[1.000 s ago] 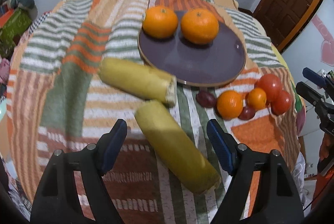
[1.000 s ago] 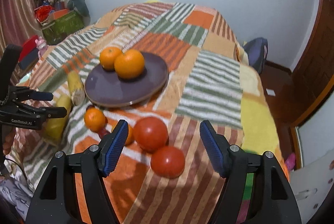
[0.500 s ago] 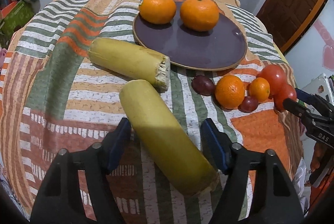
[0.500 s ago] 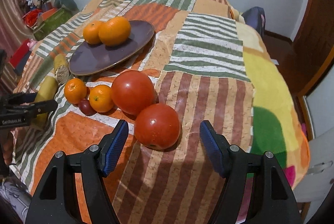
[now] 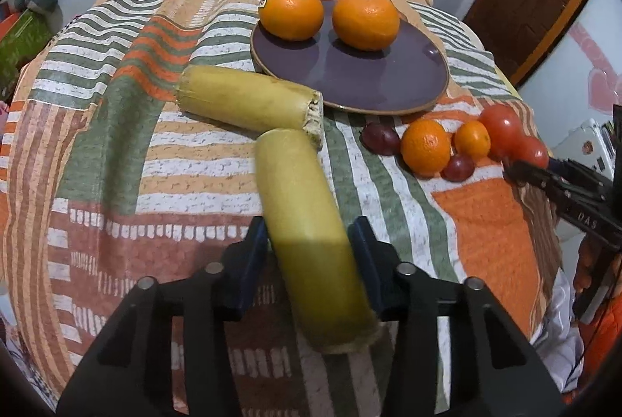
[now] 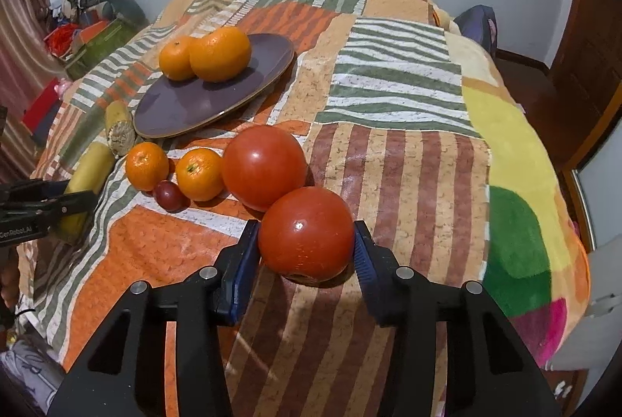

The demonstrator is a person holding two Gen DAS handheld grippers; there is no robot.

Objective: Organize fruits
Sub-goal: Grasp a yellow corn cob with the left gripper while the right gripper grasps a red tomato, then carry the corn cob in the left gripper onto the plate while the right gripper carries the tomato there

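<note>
Red tomato (image 6: 306,234) between right tongs (image 6: 306,246), underside hidden

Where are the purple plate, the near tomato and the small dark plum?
purple plate (image 5: 373,82): left wrist view, bare middle.
near tomato (image 6: 306,232): right wrist view, front.
small dark plum (image 6: 169,195): right wrist view, top.

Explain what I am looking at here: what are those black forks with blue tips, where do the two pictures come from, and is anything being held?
No robot arm here: a person holds a two-finger gripper in each hand, and a fisheye camera on each looks forward along its fingers. In the left wrist view, the left gripper has its blue pads against the sides of the near yellow cob. In the right wrist view, the right gripper is closed on the near tomato. Both items rest on the patchwork blanket. On it also lie a purple plate with two oranges, a second cob, two small oranges, two dark plums and another tomato.
</note>
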